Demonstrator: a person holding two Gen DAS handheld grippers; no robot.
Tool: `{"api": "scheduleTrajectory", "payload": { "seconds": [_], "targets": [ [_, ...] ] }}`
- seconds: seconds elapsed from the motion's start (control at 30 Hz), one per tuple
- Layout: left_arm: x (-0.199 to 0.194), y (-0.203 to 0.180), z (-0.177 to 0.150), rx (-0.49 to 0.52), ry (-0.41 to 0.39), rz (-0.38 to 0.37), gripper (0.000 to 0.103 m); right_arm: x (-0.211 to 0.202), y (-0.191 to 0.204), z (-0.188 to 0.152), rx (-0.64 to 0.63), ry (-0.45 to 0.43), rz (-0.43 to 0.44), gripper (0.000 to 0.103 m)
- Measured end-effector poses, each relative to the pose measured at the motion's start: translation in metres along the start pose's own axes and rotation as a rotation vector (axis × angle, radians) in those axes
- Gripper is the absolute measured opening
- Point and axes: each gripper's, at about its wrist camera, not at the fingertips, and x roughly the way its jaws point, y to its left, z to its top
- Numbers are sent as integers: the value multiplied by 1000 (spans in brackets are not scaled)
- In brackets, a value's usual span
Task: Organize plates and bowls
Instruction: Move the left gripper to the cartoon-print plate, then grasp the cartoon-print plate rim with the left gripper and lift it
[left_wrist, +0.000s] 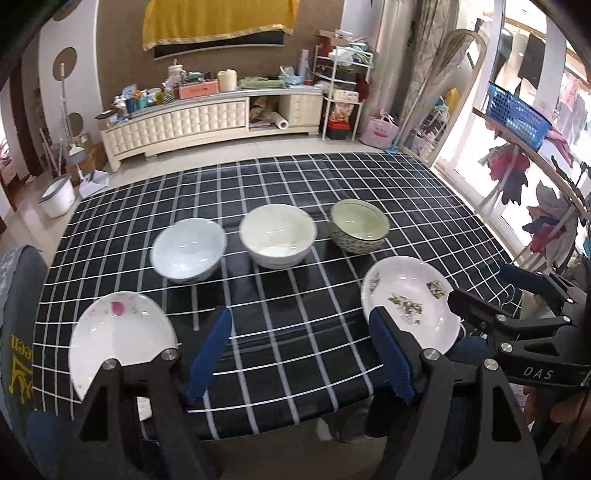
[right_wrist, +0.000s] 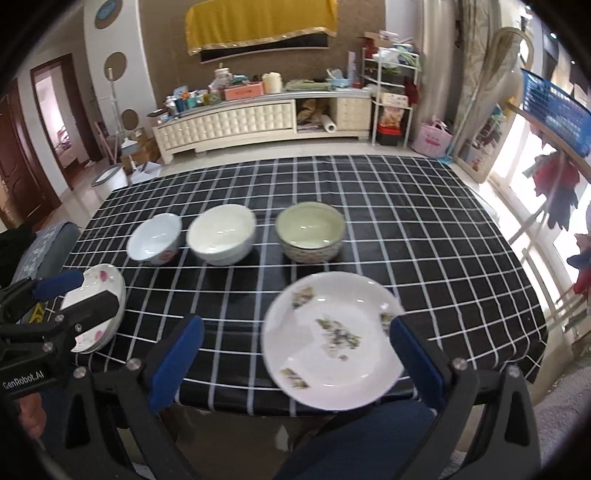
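- Both grippers stand with blue-padded fingers spread wide apart, gripping nothing: the left gripper (left_wrist: 299, 354) hangs over the near edge of the table in the left wrist view, and the right gripper (right_wrist: 295, 358) frames the lower middle of the right wrist view.
- Surface: a table under a black tablecloth (left_wrist: 332, 184) with a white grid fills the centre of both views.
- Room: a cream cabinet (right_wrist: 258, 118) crowded with clutter runs along the far wall at the upper centre, beneath a yellow cloth (right_wrist: 258, 22); a blue basket (left_wrist: 517, 114) sits on a shelf at the upper right, and a doorway (right_wrist: 55, 122) opens at the upper left.
- Hidden or unclear: the pink-flowered plate (left_wrist: 122, 336) at the lower left is partly covered by a left gripper finger; in the right wrist view it looks like two stacked rims, but that cannot be confirmed. The green-flowered plate (right_wrist: 332, 339) at the lower right overhangs the table's near edge and is blurred.
- Containers: three bowls stand in a row across mid-table, apart from one another and all apparently empty: a pale blue bowl (left_wrist: 188, 249) at the left, a white bowl (left_wrist: 277, 236) in the middle, and a patterned bowl (left_wrist: 359, 225) with a greenish inside at the right.
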Motion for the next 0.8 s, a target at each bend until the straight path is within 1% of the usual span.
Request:
{"api": "scheduleTrajectory", "payload": {
  "seconds": [0.17, 0.37, 0.47, 0.8],
  "targets": [
    [20, -23, 10, 20, 33, -21, 75, 5, -28, 3, 28, 17, -28, 102],
    [47, -40, 19, 26, 76, -30, 75, 20, -57, 4, 47, 50, -26, 102],
    [63, -46, 21, 30, 102, -32, 75, 30, -68, 3, 53, 64, -50, 102],
    [118, -63, 13, 37, 210, -39, 75, 71, -96, -11, 85, 152, -51, 102]
  ]
}}
